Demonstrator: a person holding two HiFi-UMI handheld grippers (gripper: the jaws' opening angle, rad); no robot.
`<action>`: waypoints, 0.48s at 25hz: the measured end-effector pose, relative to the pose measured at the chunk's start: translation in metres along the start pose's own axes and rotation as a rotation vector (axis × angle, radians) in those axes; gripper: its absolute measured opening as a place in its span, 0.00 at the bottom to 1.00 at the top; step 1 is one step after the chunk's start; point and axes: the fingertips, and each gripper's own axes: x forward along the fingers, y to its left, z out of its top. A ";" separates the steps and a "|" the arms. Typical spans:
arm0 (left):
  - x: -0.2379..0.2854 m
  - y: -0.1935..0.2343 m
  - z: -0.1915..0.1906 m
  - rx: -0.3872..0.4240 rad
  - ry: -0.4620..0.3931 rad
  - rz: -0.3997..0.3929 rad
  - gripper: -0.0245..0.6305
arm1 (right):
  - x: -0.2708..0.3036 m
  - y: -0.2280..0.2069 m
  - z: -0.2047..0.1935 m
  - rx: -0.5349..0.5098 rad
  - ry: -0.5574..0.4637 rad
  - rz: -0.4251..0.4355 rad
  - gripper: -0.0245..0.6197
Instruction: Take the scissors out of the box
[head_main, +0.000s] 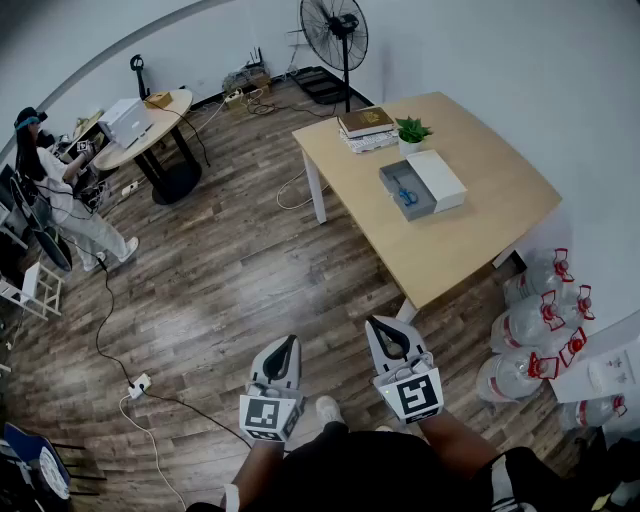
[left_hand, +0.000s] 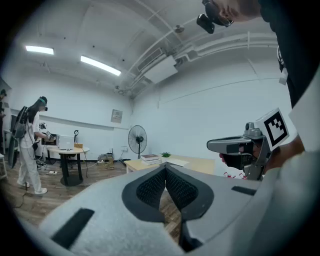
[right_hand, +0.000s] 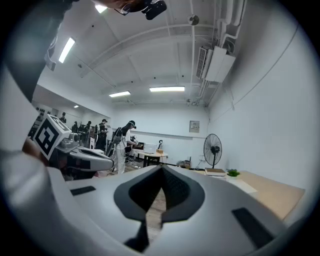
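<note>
Blue-handled scissors (head_main: 405, 193) lie inside an open grey box (head_main: 391, 183) on a light wooden table (head_main: 470, 240) across the room; the box's white lid (head_main: 438, 179) rests beside it. My left gripper (head_main: 289, 343) and right gripper (head_main: 378, 325) are held side by side close to my body over the wooden floor, far from the table. Both have their jaw tips together with nothing between them. In the left gripper view the shut left gripper (left_hand: 165, 168) points level toward the table (left_hand: 200, 162). The right gripper (right_hand: 161, 168) looks shut the same way.
A stack of books (head_main: 365, 124) and a small potted plant (head_main: 411, 131) stand at the table's far end. A standing fan (head_main: 336, 35) is behind it. Water jugs (head_main: 537, 325) sit by the wall on the right. A person (head_main: 55, 190) works at a round table (head_main: 150, 115) far left. Cables (head_main: 130, 385) cross the floor.
</note>
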 end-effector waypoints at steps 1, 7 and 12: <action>-0.001 0.000 0.001 -0.001 -0.004 0.000 0.03 | 0.000 0.002 0.001 0.001 -0.002 -0.001 0.03; -0.005 0.006 0.003 -0.001 -0.017 -0.002 0.03 | 0.001 0.009 0.003 0.034 -0.002 -0.010 0.03; -0.002 0.020 -0.001 -0.008 -0.013 -0.017 0.03 | 0.018 0.011 0.003 0.049 -0.021 -0.010 0.03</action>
